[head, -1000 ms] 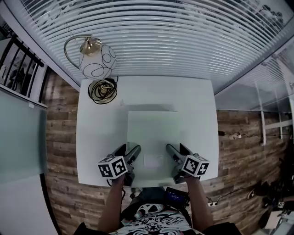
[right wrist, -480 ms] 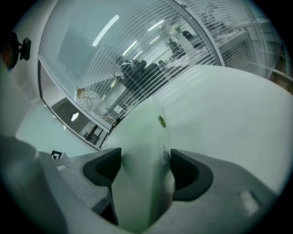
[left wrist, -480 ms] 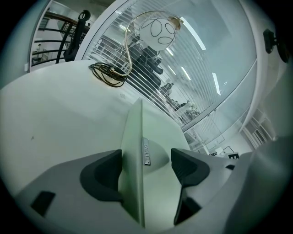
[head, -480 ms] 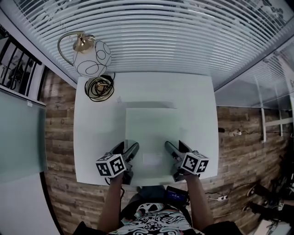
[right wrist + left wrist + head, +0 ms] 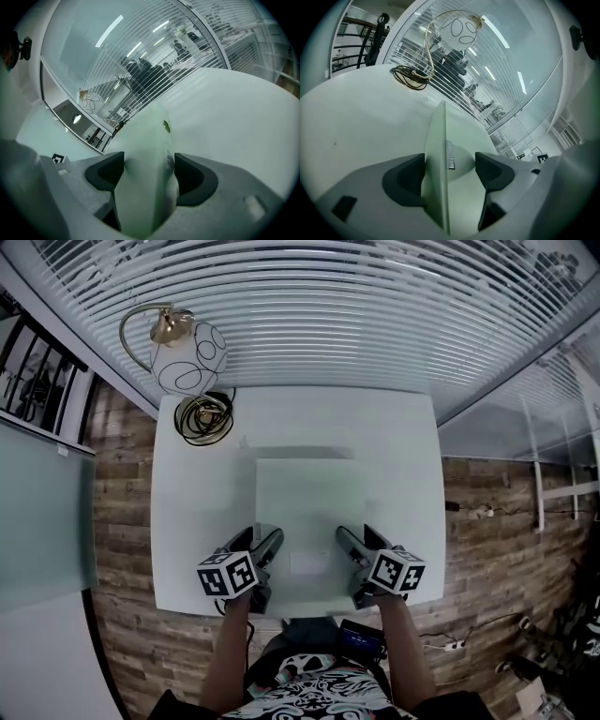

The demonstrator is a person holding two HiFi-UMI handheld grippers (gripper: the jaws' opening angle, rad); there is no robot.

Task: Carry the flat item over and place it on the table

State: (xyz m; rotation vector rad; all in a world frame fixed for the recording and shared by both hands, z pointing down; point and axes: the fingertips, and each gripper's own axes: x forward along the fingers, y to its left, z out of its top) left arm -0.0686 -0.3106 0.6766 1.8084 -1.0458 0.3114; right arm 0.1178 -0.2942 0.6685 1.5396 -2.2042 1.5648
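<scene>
Almost nothing has moved since half a second ago: both grippers sit at the same spots on the near edge of the panel, and against a second ago I see only a slight shift of the whole view. The pale green flat square panel (image 5: 305,502) lies over the middle and near part of the white square table (image 5: 187,521), its near edge close to the table's near edge. A dark shadow band runs along its far edge, so I cannot tell whether it rests fully flat. My left gripper (image 5: 262,542) is at the panel's near left corner. In the left gripper view, the left gripper (image 5: 450,171) has one jaw against the panel (image 5: 435,154), while the other stands off it with a clear gap, so this claw is open around the edge. A small grey label strip (image 5: 450,154) sits on the panel just beyond the jaws. My right gripper (image 5: 356,540) is at the near right corner. In the right gripper view, the panel (image 5: 147,140) fills the whole span of the right gripper (image 5: 149,171), touching both jaws, so that claw is gripping it. At the table's far left corner stands a white glass globe lamp with black line drawings (image 5: 187,357), with a coiled dark cable (image 5: 203,418) at its foot. White slatted blinds (image 5: 328,324) run along the far side.
</scene>
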